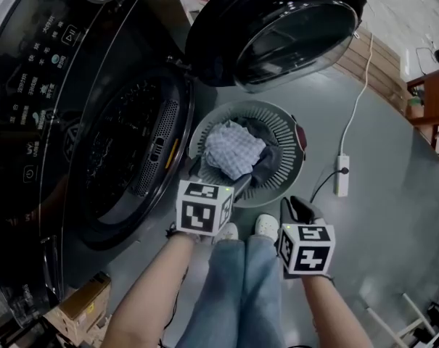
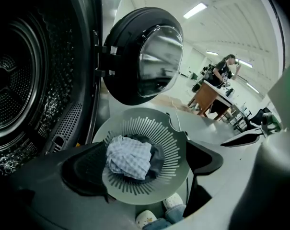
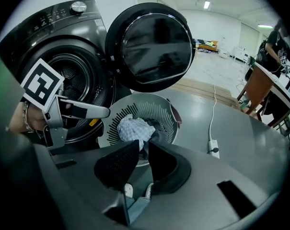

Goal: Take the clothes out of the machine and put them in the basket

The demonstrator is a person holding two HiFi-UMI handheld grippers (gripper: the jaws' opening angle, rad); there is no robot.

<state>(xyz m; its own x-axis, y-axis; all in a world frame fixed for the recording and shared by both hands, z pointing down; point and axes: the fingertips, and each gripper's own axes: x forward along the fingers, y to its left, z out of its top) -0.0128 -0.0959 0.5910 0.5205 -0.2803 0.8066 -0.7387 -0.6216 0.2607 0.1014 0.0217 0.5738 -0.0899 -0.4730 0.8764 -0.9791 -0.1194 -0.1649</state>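
The person stands in front of the washing machine (image 1: pixel 52 114) with a gripper in each hand. The left gripper (image 1: pixel 218 176) has its two fingers spread wide apart, and they hold nothing. Just past those fingers, lower down on the floor, sits the round grey basket (image 1: pixel 286 133). A light checked cloth (image 1: pixel 234 149) lies in the middle of the basket, on top of a dark cloth (image 1: pixel 268 159). In the left gripper view the checked cloth shows in the gap between the open fingers, but the fingers do not touch it. The drum (image 2: pixel 15 80) of the machine is off to the left of the left fingers, and I cannot see any clothes in it from here. The round door (image 1: pixel 277 27) hangs open above and beyond the basket.

The right gripper (image 3: pixel 144 152) has its fingers drawn close together, with only a thin slit left and nothing in it. The basket is in front of these fingers too, a bit farther off. To the right of them a white power strip (image 1: pixel 342 176) lies on the grey floor with its cable (image 1: pixel 358 100) running away. The person's white shoes (image 1: pixel 266 225) are under both grippers, right beside the basket's near edge.
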